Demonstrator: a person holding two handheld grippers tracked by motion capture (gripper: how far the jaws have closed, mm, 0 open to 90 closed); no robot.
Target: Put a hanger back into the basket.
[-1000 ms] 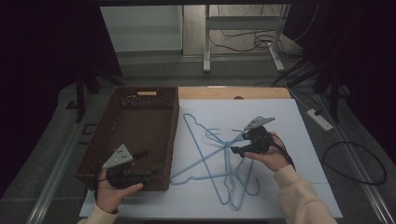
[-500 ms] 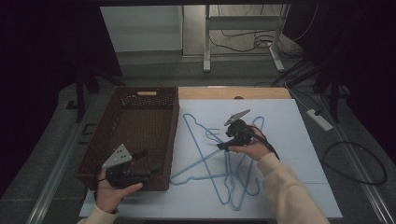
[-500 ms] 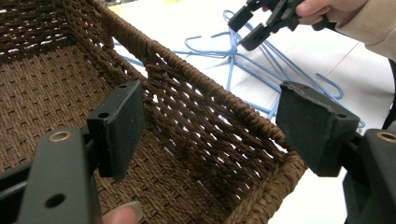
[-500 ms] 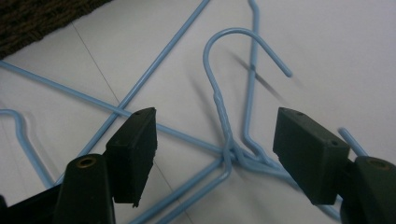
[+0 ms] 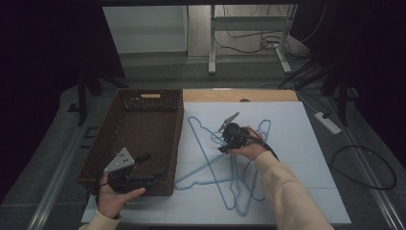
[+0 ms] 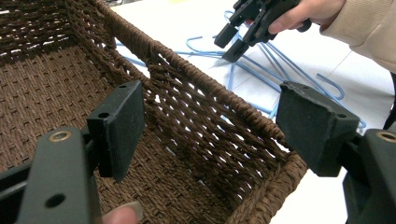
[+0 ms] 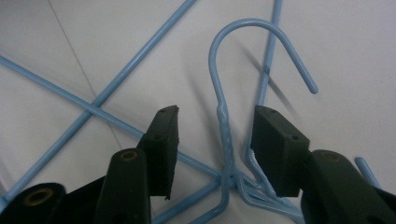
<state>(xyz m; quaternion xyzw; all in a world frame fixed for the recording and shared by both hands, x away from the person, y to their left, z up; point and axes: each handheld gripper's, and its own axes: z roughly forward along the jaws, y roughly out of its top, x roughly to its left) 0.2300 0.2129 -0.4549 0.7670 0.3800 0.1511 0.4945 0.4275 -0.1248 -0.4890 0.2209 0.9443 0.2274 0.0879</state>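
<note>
Several light-blue wire hangers (image 5: 206, 167) lie tangled on the white mat. My right gripper (image 5: 223, 145) points down at them. Its jaws have just been closing, and in the right gripper view (image 7: 217, 116) they straddle one hanger's twisted neck (image 7: 226, 133) below its hook (image 7: 243, 25). A gap remains on both sides, so the pads are not pressing. A brown wicker basket (image 5: 178, 139) stands at the left. My left gripper (image 5: 152, 165) hovers open at the basket's near right corner. In the left gripper view (image 6: 212, 121) its jaws frame the basket wall (image 6: 196, 93), with the right gripper (image 6: 229, 43) beyond.
The white mat (image 5: 297, 143) covers a wooden table (image 5: 268, 96). A power strip (image 5: 328, 122) and a looped cable (image 5: 364, 167) lie on the floor to the right. A metal frame (image 5: 210, 48) stands behind the table.
My right gripper has moved left and down over the hangers, and its jaws have narrowed around a hanger neck. The left hand has stayed put.
</note>
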